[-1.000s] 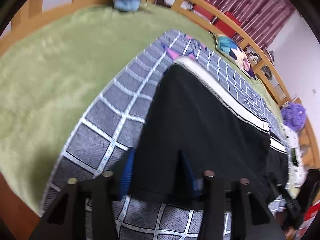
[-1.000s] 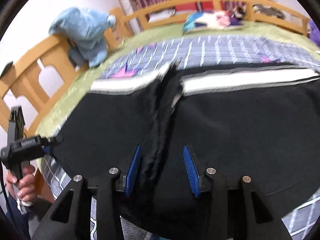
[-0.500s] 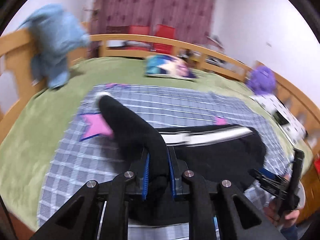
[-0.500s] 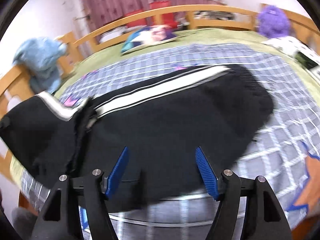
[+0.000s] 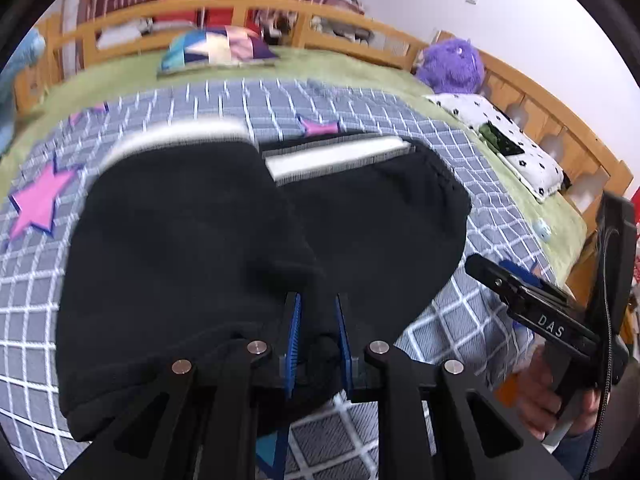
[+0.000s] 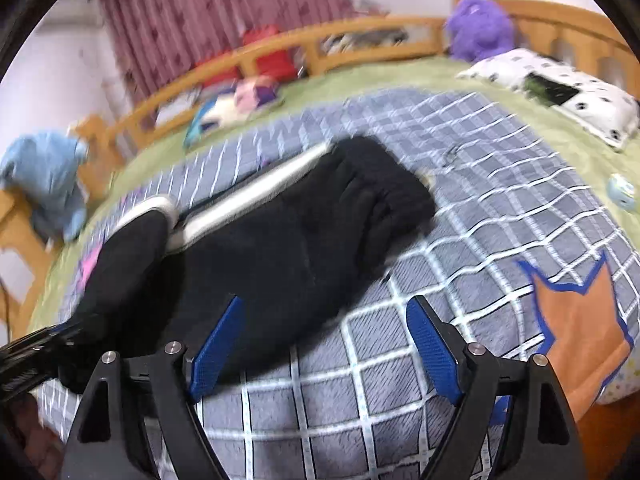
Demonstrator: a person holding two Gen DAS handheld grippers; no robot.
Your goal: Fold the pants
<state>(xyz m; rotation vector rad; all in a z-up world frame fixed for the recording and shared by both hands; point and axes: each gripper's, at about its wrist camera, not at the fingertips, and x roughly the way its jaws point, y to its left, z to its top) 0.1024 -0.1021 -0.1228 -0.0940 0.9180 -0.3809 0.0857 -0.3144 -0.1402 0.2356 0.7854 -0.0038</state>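
Black pants [image 5: 192,248] with a white side stripe [image 5: 336,158] lie on the grey checked blanket [image 5: 472,320]. My left gripper [image 5: 317,312] is shut on a bunch of the black cloth and holds one end lifted and draped over the rest. In the right wrist view the pants [image 6: 296,240] lie from the near left to the middle, and the left gripper [image 6: 48,344] shows at the far left edge. My right gripper [image 6: 324,344] is open and empty, just above the blanket [image 6: 440,264] at the pants' near edge. It also shows in the left wrist view [image 5: 532,300].
The bed has a green cover [image 6: 400,76] and a wooden rail [image 5: 360,12]. A purple plush toy [image 5: 452,66], a spotted white pillow [image 5: 516,148] and a colourful cushion [image 5: 216,50] lie at the far side. A light blue garment [image 6: 44,172] hangs on the left rail.
My left gripper has closed on the pants' end and carried it over the rest. My right gripper has let go of the cloth, opened wide and pulled back to the right.
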